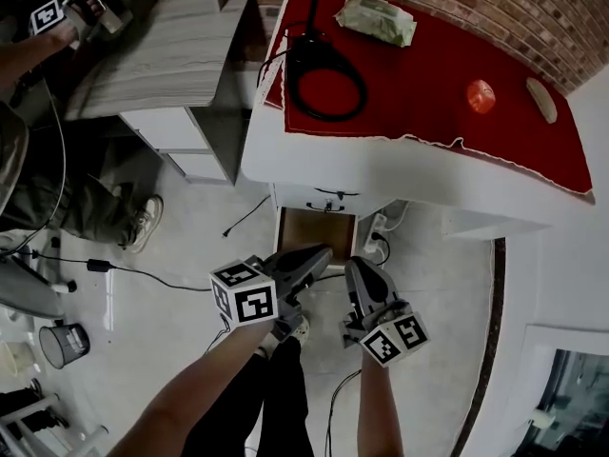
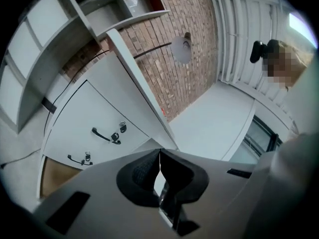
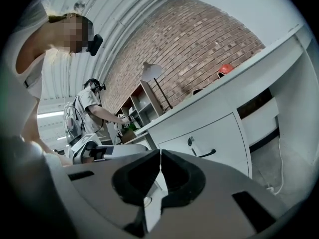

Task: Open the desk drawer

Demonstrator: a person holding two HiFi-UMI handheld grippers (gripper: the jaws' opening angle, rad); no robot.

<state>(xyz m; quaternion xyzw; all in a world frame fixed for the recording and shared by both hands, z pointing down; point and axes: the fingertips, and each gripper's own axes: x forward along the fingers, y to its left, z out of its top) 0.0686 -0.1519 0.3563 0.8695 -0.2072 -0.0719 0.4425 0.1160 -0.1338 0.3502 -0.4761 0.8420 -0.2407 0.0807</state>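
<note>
The white desk [image 1: 381, 174] has a red cloth on top and drawers under its front edge. In the head view a drawer front with a dark handle [image 1: 331, 194] faces me. Both grippers hang in front of the desk, short of the drawers and touching nothing. My left gripper [image 1: 322, 253] is shut and empty; its view shows two drawer handles, the upper [image 2: 104, 136] and the lower [image 2: 79, 160], beyond the closed jaws [image 2: 159, 156]. My right gripper [image 1: 362, 267] is shut and empty too. Its view shows a drawer handle [image 3: 207, 154] under a keyhole, past the closed jaws [image 3: 160, 156].
On the red cloth lie a lamp base with a looped cable [image 1: 324, 74], a wipes pack [image 1: 378, 17] and an orange object [image 1: 481, 95]. A wooden shelf unit [image 1: 181, 55] stands left of the desk. Another person [image 3: 92, 108] works there. Cables and a power strip [image 1: 376, 246] lie on the floor.
</note>
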